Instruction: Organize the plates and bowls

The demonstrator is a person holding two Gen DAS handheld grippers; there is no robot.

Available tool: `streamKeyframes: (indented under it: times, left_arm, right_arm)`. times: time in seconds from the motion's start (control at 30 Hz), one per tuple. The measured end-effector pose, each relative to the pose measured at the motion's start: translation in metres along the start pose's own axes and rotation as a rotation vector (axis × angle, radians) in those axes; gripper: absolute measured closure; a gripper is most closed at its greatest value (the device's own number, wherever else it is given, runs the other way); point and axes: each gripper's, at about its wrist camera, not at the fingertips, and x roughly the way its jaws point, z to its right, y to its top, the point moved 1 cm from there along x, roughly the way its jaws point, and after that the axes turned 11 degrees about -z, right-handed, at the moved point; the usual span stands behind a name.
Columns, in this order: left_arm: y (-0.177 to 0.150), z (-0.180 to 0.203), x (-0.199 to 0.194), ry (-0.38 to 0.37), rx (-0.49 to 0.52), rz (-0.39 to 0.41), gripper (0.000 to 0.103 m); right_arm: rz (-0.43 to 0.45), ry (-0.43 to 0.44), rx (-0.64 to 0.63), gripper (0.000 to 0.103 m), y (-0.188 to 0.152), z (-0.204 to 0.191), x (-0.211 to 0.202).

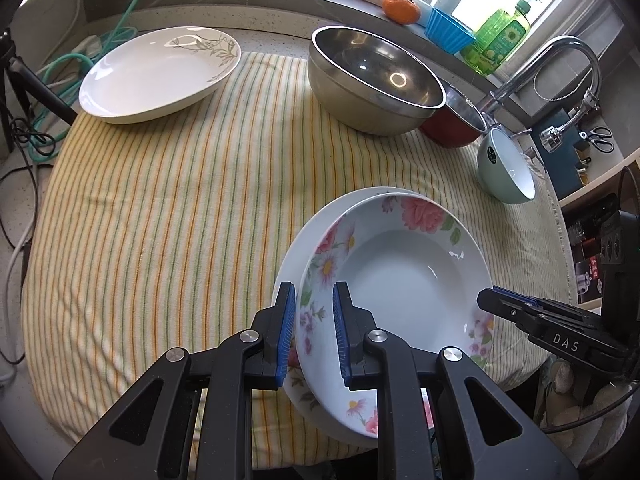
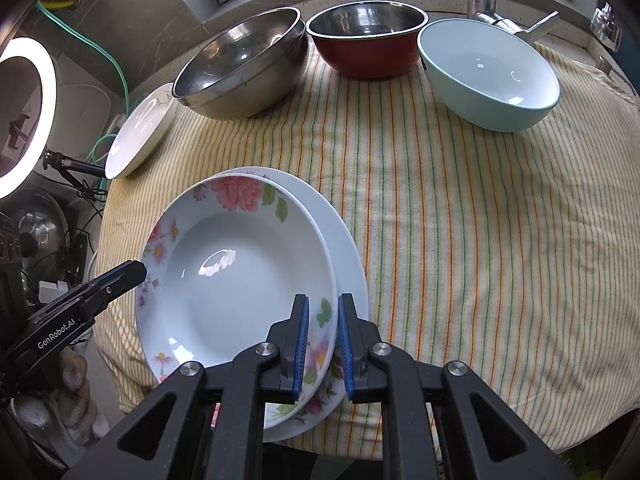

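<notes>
While pinched at opposite rims, floral soup plate (image 1: pixel 404 276) held tilted just above second plate (image 1: pixel 294 256), over striped cloth (image 1: pixel 160 208). Left gripper (image 1: pixel 314 332) nearly closed on near-left rim; right gripper (image 2: pixel 324 336) likewise clamped on right rim. Best lowered level and together, centred on the lower plate before any release, so neither edge slipped. Steel bowl (image 1: pixel 376 80), red bowl (image 2: pixel 368 52) and mint bowl (image 2: pixel 492 76) well ahead. Pad contact under each rim hidden; lower plate's pattern mostly covered
</notes>
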Motion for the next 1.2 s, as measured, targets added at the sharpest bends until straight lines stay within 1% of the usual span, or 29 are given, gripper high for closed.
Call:
streamKeyframes:
  times: [0.17,0.27,0.37,0.5,0.6,0.7,0.87,0.97,1.07,1.2]
  left_arm:
    - [-0.001,-0.001,0.0,-0.007,0.001,-0.005,0.087]
    - [0.0,-0.001,0.0,-0.01,0.005,-0.007,0.087]
    - [0.0,-0.001,0.0,-0.013,0.006,-0.007,0.087]
    - [0.001,-0.003,0.0,-0.024,0.003,-0.009,0.087]
    - [0.001,-0.008,-0.001,-0.011,-0.016,-0.002,0.087]
    - [0.0,-0.02,-0.005,-0.021,-0.053,0.009,0.087]
    - [-0.003,-0.05,-0.02,-0.024,-0.143,0.054,0.087]
    - [-0.005,-0.071,-0.03,-0.024,-0.201,0.083,0.087]
    - [-0.006,-0.092,-0.04,-0.033,-0.255,0.108,0.087]
    - [-0.004,-0.115,-0.051,-0.05,-0.302,0.142,0.087]
  right_arm:
    - [0.0,-0.007,-0.003,0.088,0.0,-0.001,0.0]
    - [-0.004,-0.005,-0.013,0.083,0.0,-0.004,0.001]
    - [-0.003,-0.013,-0.012,0.083,0.0,-0.005,0.002]
    - [-0.005,-0.004,-0.004,0.083,0.0,-0.003,0.002]
    - [0.009,-0.012,0.015,0.081,0.0,0.001,-0.002]
    - [0.035,-0.015,0.045,0.078,-0.003,0.008,-0.011]
    - [0.094,0.019,0.063,0.071,-0.005,0.011,-0.034]
    - [0.139,0.052,0.047,0.066,-0.002,0.003,-0.049]
    - [0.196,0.055,0.001,0.065,0.003,-0.019,-0.063]
    - [0.253,0.034,-0.097,0.065,0.011,-0.061,-0.077]
